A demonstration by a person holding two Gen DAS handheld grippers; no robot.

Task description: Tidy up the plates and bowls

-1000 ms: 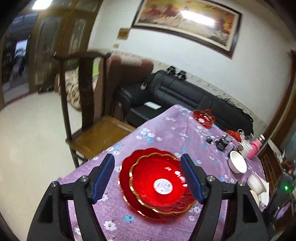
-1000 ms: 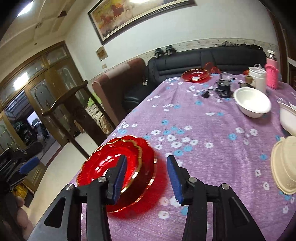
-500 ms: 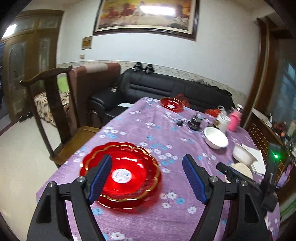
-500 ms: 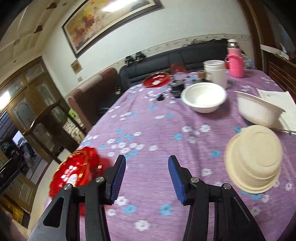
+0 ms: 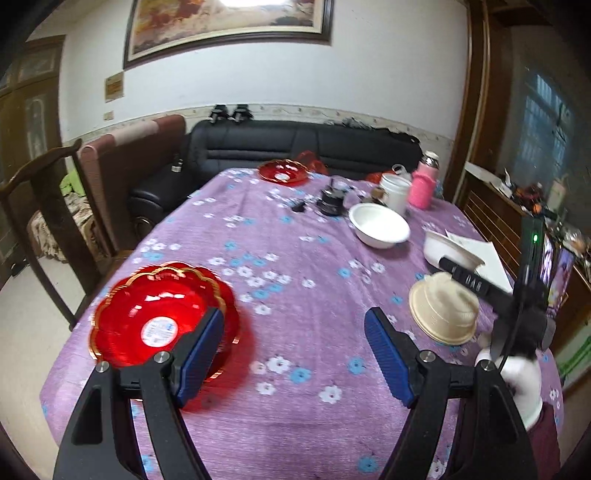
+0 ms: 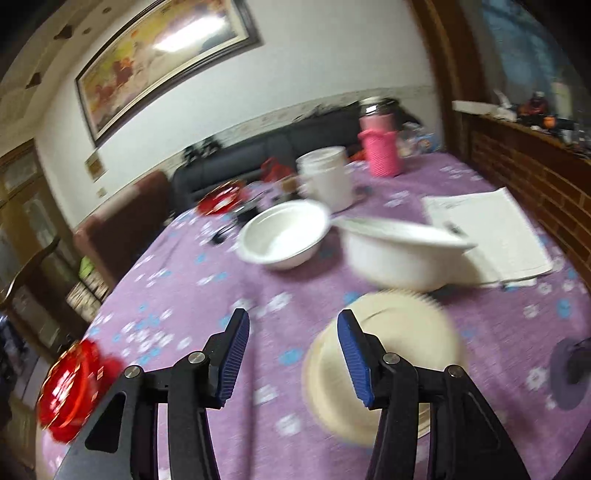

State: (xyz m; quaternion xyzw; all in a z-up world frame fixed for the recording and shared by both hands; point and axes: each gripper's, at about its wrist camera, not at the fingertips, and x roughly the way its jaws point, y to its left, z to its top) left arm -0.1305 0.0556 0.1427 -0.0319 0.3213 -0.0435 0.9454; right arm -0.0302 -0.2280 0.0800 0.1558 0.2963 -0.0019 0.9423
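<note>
Cream upturned bowls [image 6: 384, 369] sit under our empty, half-spread right hand-held gripper [image 6: 291, 354]; left hand-held gripper [image 5: 291, 354] wide, empty; a blurred, off-centre approach may shove them.

Indoor light is dim; a ceiling lamp glares on the framed painting [image 5: 229, 27]. The right wrist view is strongly motion-blurred, and both views curve and darken at the edges.

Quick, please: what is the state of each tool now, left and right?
Left tool: open, holding nothing.
Right tool: open, jaws opening, holding nothing.
</note>
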